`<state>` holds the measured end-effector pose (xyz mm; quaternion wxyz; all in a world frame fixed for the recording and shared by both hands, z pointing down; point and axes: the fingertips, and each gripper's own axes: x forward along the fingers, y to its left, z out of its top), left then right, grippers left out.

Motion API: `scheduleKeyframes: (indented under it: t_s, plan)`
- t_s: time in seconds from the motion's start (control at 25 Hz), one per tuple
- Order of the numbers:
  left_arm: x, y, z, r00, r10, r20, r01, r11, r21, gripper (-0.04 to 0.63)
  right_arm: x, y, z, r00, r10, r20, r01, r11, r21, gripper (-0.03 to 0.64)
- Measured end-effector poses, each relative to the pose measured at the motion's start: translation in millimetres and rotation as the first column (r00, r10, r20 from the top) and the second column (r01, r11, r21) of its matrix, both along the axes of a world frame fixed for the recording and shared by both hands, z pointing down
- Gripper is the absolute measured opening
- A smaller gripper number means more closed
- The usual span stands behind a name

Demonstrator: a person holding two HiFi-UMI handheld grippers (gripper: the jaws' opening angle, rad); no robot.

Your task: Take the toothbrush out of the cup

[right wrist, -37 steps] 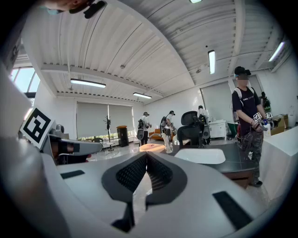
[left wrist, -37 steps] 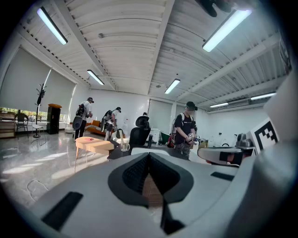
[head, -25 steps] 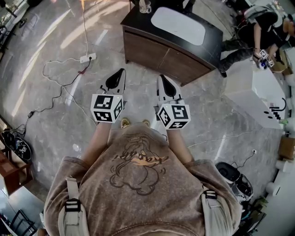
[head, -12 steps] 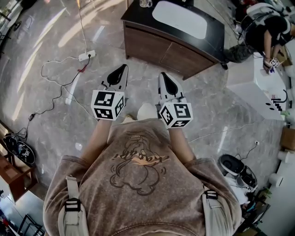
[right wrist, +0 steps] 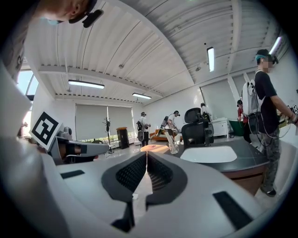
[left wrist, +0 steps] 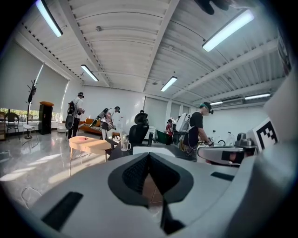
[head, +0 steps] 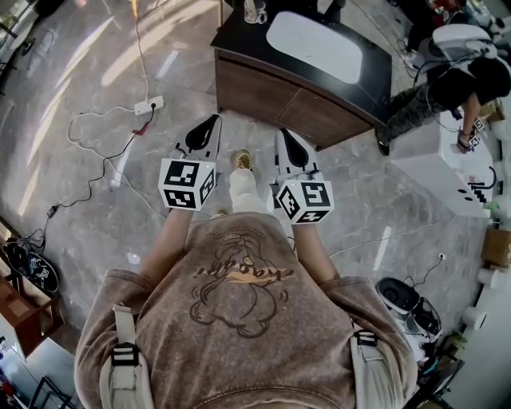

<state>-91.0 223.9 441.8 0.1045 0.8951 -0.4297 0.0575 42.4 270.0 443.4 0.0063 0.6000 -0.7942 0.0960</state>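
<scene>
Open-plan research office: strip lights are seen on a ribbed ceiling, a power strip on the polished stone floor, and, beyond the left gripper fingers, an office chair and people wearing backpack rigs.

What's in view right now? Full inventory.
cabinet: one, brown front, dark top, ahead of the person
basin: one, white, set in the cabinet top
glass cup: one, clear, cabinet's far left corner; contents too small to tell
power strip: one, white, floor at left, cables trailing
counter: one, white, at right
other person: one, dark top, beside the counter
left tongs: white and black, shut, empty
right tongs: white and black, shut, empty
shirt: brown, the wearer's own
</scene>
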Motion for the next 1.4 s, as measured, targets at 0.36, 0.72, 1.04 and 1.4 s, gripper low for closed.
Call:
scheduleKeyframes:
  t_s: [0.36, 0.72, 1.04, 1.4]
  plan:
    - [13.9, -82.8, -3.7, 1.0, -0.001, -0.006, 0.001, 1.0, 0.003, 0.015, 14.3, -83.3, -0.2, 1.0, 0.002, 0.01, -0.002, 1.0, 0.001, 0.018]
    - [32.5, -165.0, -15.7, 1.0, -0.007, -0.003, 0.007, 1.0, 0.007, 0.015, 32.6, -165.2, -10.7, 1.0, -0.013, 0.014, 0.013, 1.0, 0.003, 0.018]
    - [55.0, -225.8, -24.7, 0.999, -0.039, -0.008, 0.039, 0.999, 0.012, 0.015, 56.1, -229.7, -19.6, 0.999, -0.037, 0.012, 0.037, 0.999, 0.008, 0.018]
    - [69.4, -281.4, -31.0, 0.995, -0.099, -0.008, 0.1, 0.994, 0.038, 0.015, 80.0, -291.4, -22.8, 0.999, -0.051, -0.003, 0.051, 0.998, 0.024, 0.018]
